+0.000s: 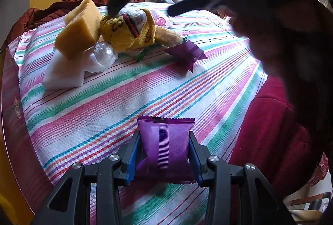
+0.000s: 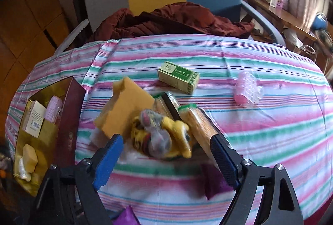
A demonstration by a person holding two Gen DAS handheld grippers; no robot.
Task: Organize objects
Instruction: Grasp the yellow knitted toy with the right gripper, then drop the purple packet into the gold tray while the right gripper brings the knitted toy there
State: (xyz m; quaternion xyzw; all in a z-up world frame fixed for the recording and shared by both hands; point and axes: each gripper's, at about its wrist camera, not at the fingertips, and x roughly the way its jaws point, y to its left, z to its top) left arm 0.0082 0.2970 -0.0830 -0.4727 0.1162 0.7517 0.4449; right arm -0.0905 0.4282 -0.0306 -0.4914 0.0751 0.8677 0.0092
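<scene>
A purple packet [image 1: 165, 146] is shown pinched between the blue pads of the left gripper [image 1: 164, 154], held above the striped cloth [image 1: 87, 121] near the person's red sleeve [image 1: 270, 131]. The packet is judged light and soft: a sealed foil pillow, probably slippery on its faces and liable to crush or slide if squeezed hard. It is gripped across its short width, at mid-body, with the pads against its two side edges; this is judged a sound hold, since the puffed middle gives the pads something to bite. Its long axis runs away from the camera, along the fingers, with one crimped end pointing forward and the back seam facing the camera. The right gripper [image 2: 166, 160] is seen spread wide and empty, poised over the heap at mid-table. There a yellow sponge [image 2: 124, 108] leans tilted against a rolled yellow sock [image 2: 162, 137], with wrapped snack bars [image 2: 197, 123] lying beside it, their long axes running diagonally up and left. The sponge is judged light and compressible, best taken across its flat faces; the sock is soft and will deform in any grasp. A second purple packet [image 1: 186, 53] lies flat near the heap. A green box [image 2: 179, 77] and a pink roller [image 2: 247, 87] lie apart on the cloth, and an open red box [image 2: 70, 121] at the left edge already holds several items.
</scene>
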